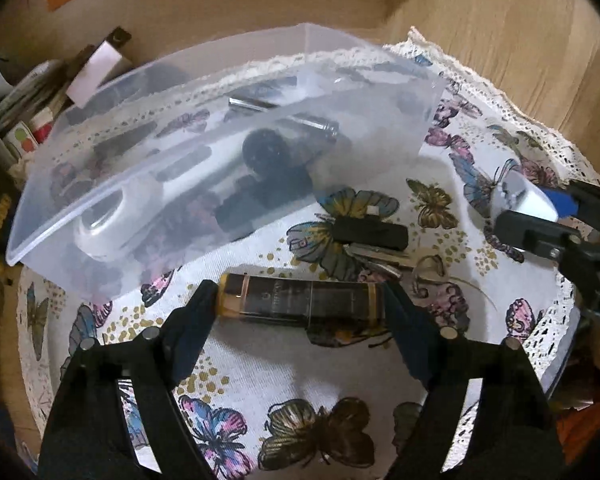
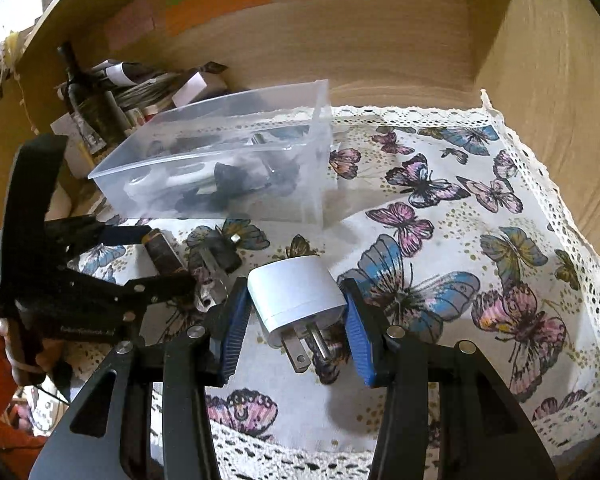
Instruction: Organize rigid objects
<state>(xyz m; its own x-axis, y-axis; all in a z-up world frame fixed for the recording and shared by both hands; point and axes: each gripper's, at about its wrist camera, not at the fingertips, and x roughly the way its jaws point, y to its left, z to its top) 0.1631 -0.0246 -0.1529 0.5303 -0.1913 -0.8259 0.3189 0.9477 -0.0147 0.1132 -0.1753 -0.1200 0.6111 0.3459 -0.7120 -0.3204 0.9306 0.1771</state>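
A dark tube with gold bands (image 1: 300,304) lies on its side on the butterfly cloth. My left gripper (image 1: 300,289) has one fingertip against each end of it. From the right wrist view the same gripper (image 2: 162,258) and the tube (image 2: 160,248) sit at the left. My right gripper (image 2: 293,283) is shut on a white plug adapter (image 2: 300,304), held above the cloth with its prongs toward the camera. The adapter (image 1: 520,196) also shows at the right of the left wrist view. A clear plastic bin (image 1: 100,200) (image 2: 316,168) behind holds several dark items and a white one.
A black key fob with keys (image 1: 370,234) (image 2: 220,252) lies between the tube and the bin. The lace-edged cloth (image 2: 500,240) sits in a wooden alcove with walls behind and to the right. Bottles and papers (image 2: 96,108) crowd the back left. A hand with an orange sleeve (image 2: 4,344) holds the left gripper.
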